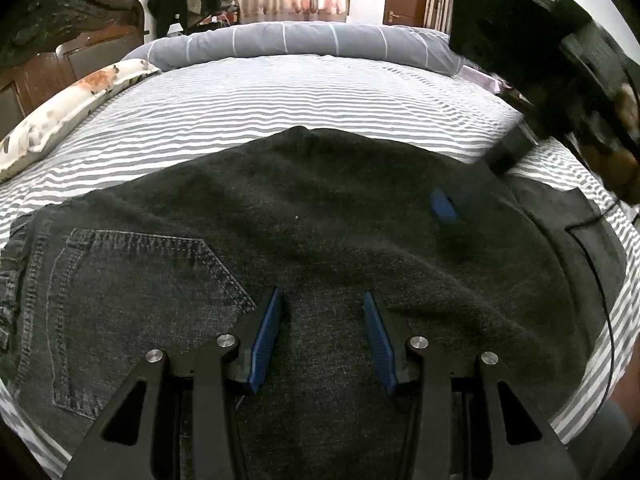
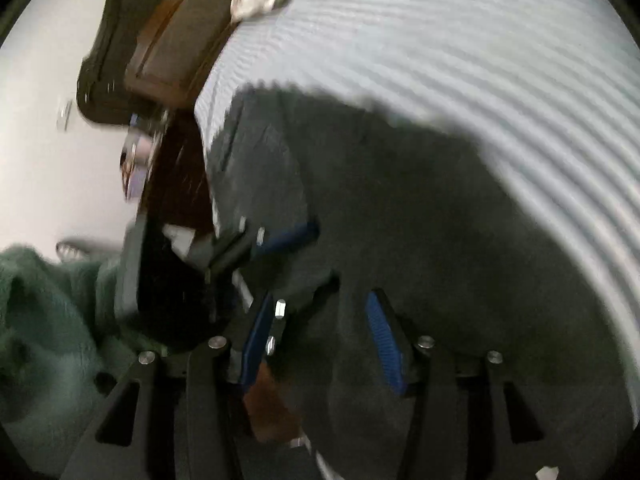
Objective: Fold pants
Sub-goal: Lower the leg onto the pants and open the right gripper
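Dark grey jeans lie on the striped bed, a leg folded over the seat; a back pocket shows at the left. My left gripper is open and empty just above the denim. My right gripper comes in from the upper right, its blue pad low over the folded leg. In the blurred right wrist view the right gripper is open over the jeans, and the left gripper's blue pad shows ahead of it.
The striped sheet spreads beyond the jeans. A grey rolled duvet lies at the far edge, a floral pillow at the left by the dark wooden headboard. A green sleeve shows at the left.
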{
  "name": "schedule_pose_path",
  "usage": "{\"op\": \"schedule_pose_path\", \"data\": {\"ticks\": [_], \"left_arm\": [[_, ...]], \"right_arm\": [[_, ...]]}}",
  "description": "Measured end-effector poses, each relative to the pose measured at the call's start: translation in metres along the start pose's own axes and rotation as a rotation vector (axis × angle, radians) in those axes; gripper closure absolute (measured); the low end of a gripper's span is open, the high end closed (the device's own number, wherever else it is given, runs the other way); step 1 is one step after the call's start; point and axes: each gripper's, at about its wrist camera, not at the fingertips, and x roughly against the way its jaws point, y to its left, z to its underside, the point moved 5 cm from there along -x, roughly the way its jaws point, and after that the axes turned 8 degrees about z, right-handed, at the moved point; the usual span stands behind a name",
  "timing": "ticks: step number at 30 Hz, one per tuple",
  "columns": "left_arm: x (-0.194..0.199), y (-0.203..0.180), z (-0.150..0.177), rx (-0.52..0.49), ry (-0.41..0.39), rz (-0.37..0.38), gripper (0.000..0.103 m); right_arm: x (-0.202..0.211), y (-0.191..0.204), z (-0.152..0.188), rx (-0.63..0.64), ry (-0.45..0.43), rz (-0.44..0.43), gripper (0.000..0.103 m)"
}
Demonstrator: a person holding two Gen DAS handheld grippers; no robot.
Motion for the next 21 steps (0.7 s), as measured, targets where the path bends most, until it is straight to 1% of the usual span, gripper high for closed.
{"op": "schedule_pose_path", "data": {"ticks": [3, 4, 5, 6, 8, 11, 12, 13, 14, 15, 16, 17, 19, 21], "left_arm": [[-0.001, -0.001, 0.001, 0.0, -0.004, 0.0, 0.058], [-0.001, 0.0, 0.0, 0.0, -0.006, -0.001, 0.058], [-0.001, -0.001, 0.001, -0.002, -0.007, -0.003, 0.058], [-0.001, -0.002, 0.002, -0.003, -0.007, -0.003, 0.058], [-0.001, -0.001, 0.002, 0.001, -0.006, 0.001, 0.058], [0.0, -0.001, 0.003, -0.001, -0.007, 0.004, 0.058], [0.0, 0.0, 0.002, -0.001, -0.008, 0.004, 0.058], [0.0, 0.0, 0.003, -0.001, -0.009, 0.005, 0.058], [0.0, 0.0, 0.003, -0.003, -0.011, 0.006, 0.058], [0.0, 0.0, 0.003, -0.006, -0.012, 0.005, 0.058], [0.0, 0.0, 0.003, -0.009, -0.011, 0.002, 0.058], [0.0, -0.001, 0.003, -0.011, -0.011, 0.002, 0.058], [0.0, 0.0, 0.003, -0.009, -0.009, 0.005, 0.058], [0.0, 0.0, 0.003, -0.008, -0.009, 0.006, 0.058]], "right_arm": [[0.022, -0.013, -0.023, -0.056, -0.115, -0.01, 0.055], [0.027, -0.025, -0.032, -0.105, -0.139, -0.028, 0.052], [0.029, -0.034, -0.039, -0.144, -0.145, -0.052, 0.051], [0.028, -0.045, -0.045, -0.183, -0.141, -0.062, 0.049], [0.02, -0.069, -0.054, -0.259, -0.109, -0.053, 0.049], [0.002, -0.095, -0.06, -0.324, -0.029, -0.059, 0.051], [-0.006, -0.095, -0.062, -0.326, -0.001, -0.078, 0.055], [-0.013, -0.095, -0.063, -0.324, 0.017, -0.104, 0.058], [-0.017, -0.095, -0.064, -0.322, 0.029, -0.118, 0.058], [-0.024, -0.09, -0.066, -0.316, 0.037, -0.14, 0.061], [-0.026, -0.087, -0.069, -0.308, 0.036, -0.154, 0.066], [-0.028, -0.084, -0.071, -0.294, 0.034, -0.157, 0.068], [-0.023, -0.071, -0.074, -0.241, 0.022, -0.161, 0.08], [-0.015, -0.056, -0.071, -0.191, 0.005, -0.142, 0.088]]}}
